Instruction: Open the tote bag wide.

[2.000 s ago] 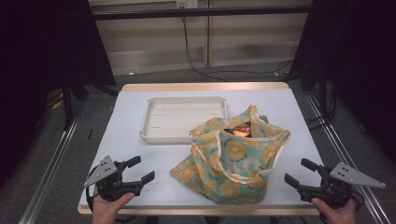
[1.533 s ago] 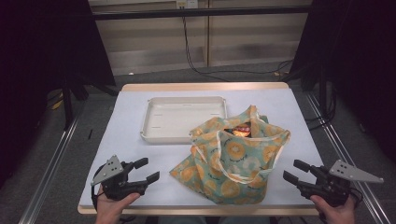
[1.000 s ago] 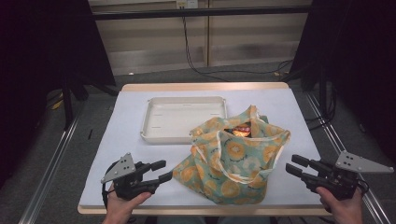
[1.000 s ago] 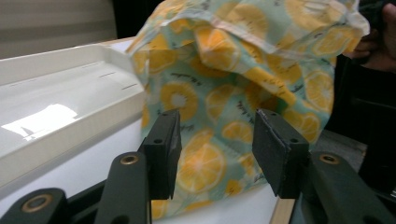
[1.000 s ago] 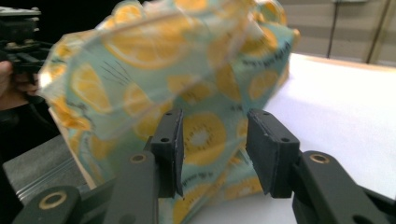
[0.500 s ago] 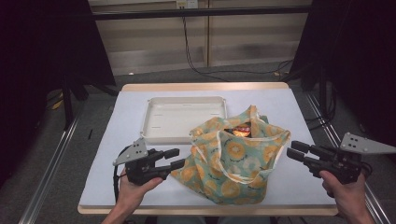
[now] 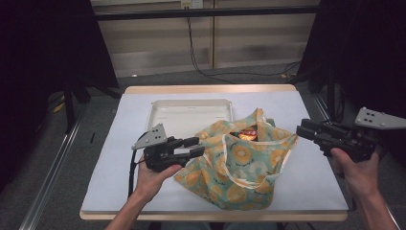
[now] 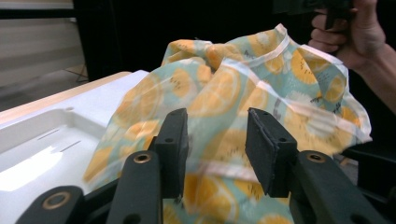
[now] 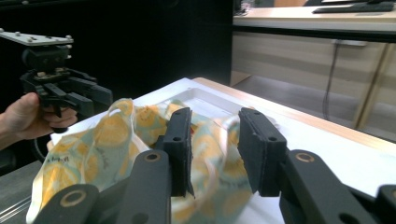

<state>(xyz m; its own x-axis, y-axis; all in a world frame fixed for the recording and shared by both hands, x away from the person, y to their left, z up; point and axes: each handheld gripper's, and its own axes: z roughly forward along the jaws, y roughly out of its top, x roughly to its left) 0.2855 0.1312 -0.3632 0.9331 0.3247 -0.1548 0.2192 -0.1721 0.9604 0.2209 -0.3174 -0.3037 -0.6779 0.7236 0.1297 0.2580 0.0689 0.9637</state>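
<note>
Both grippers are closing in on the cloth bag (image 7: pixel 242 165) from opposite sides, and neither grips anything yet: the left gripper (image 7: pixel 197 146) has its jaws parted with the tips right at the bag's left edge, and in the left gripper view the orange-slice fabric lies beyond the gap between its pads (image 8: pixel 268 149) with no pinch on it; the right gripper (image 7: pixel 302 130) hangs just off the bag's right rim, jaws likewise apart and empty. Both pairs of jaws have just been narrowing, with only air between them. The bag sits slumped on the white table (image 7: pixel 119 143), right of centre, its mouth gaping upward with a cream-trimmed handle (image 7: pixel 225 160) draped across the front panel and something orange and glossy (image 7: pixel 244 134) showing inside. Just behind it, touching or nearly so, lies the shallow white tray (image 7: pixel 165 112). The step in hand looks like taking hold of the bag's rim on both sides to spread the mouth. To do that well, each gripper should take the trimmed edge itself, not a loose fold of the panel, and bite a single layer so the far wall is not pinched shut with it. Pulling evenly outward should keep the bag from sliding towards the tray or tipping its contents.
</note>
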